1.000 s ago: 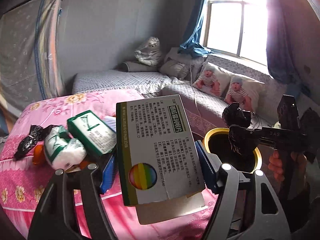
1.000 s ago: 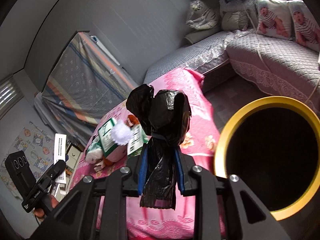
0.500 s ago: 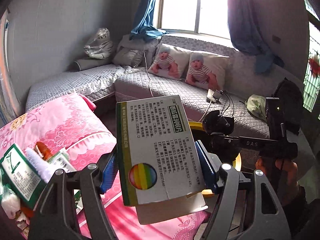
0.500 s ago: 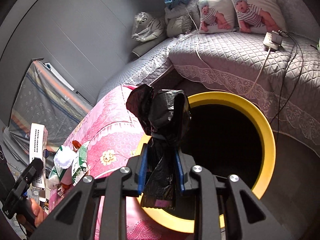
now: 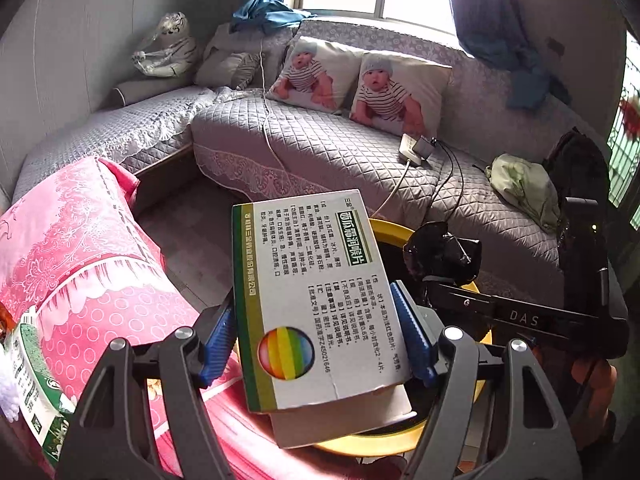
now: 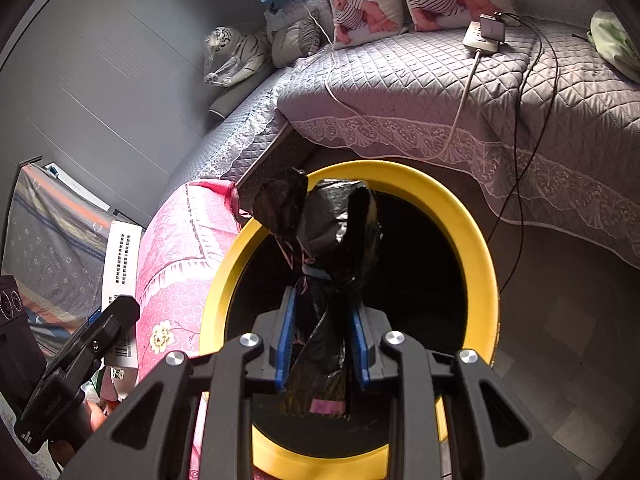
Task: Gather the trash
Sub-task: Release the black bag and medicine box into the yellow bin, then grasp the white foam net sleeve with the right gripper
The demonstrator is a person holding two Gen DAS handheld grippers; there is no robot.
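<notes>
The bin (image 6: 476,240) is standing on the floor between the tabletop (image 5: 80,248) and the sofa (image 5: 340,152); two pillows (image 5: 360,76) are leaning at the sofa's back, a charger (image 5: 416,146) lying before them

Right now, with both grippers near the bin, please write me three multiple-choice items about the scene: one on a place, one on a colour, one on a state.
1. Where is the crumpled black plastic bag?
A. lying on the grey quilted sofa
B. above the opening of the round bin
C. on the pink flowered cloth

2. What colour is the bin's rim?
A. yellow
B. blue
C. white

3. How is the white-and-green cardboard medicine box held?
A. lying loose on the floor
B. resting on a pillow
C. clamped between the fingers of the left gripper

Answers:
1 B: in the right wrist view the right gripper holds the bag in front of the dark bin mouth.
2 A: the ring around the opening is yellow.
3 C: the blue pads press on both sides of the box.
</notes>
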